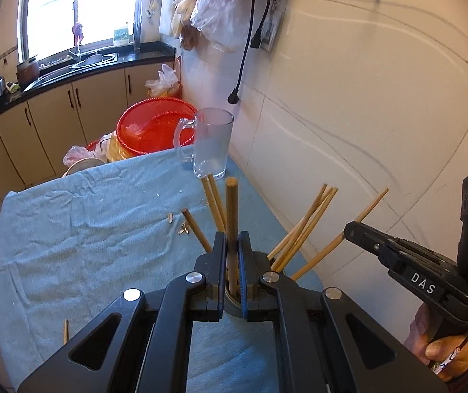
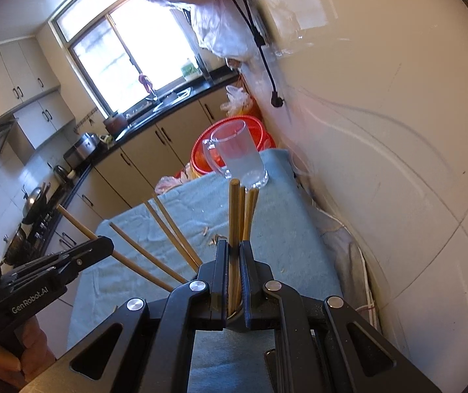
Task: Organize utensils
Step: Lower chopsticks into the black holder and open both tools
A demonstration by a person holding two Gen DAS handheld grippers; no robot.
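Left gripper (image 1: 232, 245): I have its jaws pinched on one thick round wooden chopstick (image 1: 231, 216), standing upright, lower end down in the holder.
Right gripper (image 2: 233, 249): my jaws are nearly together around a thin wooden chopstick (image 2: 233, 222); gripping it, as far as I can tell.
Holder: small dark round cup (image 1: 260, 262) (mostly hidden behind the fingers), on the wrinkled blue-green towel (image 1: 86, 229).
Other chopsticks (image 1: 302, 226): fanned outward from the cup, leaning toward the wall.
Background: clear glass mug (image 1: 211, 144) at the towel's far edge, red plastic basket (image 1: 148, 124) behind it.
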